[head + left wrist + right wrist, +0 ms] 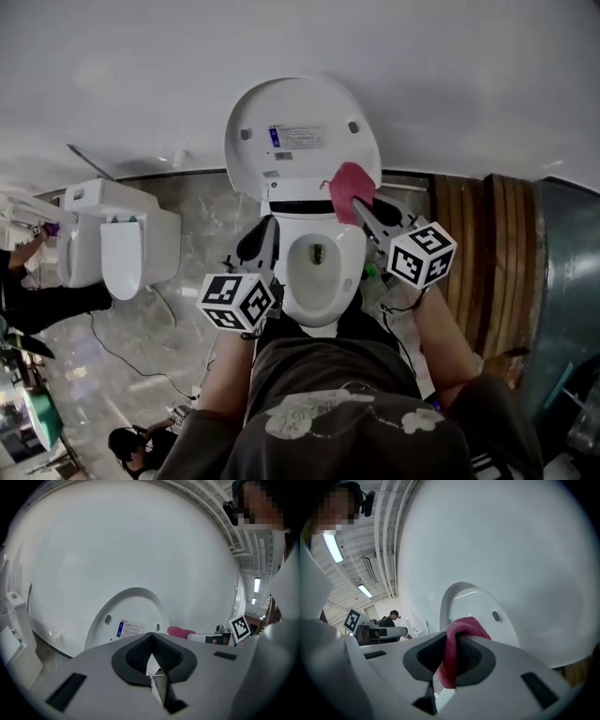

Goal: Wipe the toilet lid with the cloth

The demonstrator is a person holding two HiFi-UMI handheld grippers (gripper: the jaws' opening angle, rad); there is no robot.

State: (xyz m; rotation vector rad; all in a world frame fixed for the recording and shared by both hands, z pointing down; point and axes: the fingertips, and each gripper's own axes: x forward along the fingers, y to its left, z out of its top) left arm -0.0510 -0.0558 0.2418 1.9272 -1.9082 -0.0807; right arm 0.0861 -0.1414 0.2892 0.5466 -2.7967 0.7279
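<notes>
The white toilet lid (300,131) stands raised against the wall, its underside with a blue-and-white label facing me; it also shows in the left gripper view as the lid (126,620) and in the right gripper view as the lid (480,609). My right gripper (361,208) is shut on a pink cloth (349,190), held close to the lid's lower right edge. The cloth (457,644) bulges out between the jaws. My left gripper (264,242) is shut with nothing in it, beside the bowl's left rim. The open toilet bowl (319,267) lies between both grippers.
A second white toilet (117,239) with its lid down stands to the left on the grey marble floor. A wooden slatted panel (487,253) rises at the right. A cable (112,352) trails over the floor. Other people (141,448) are at the lower left.
</notes>
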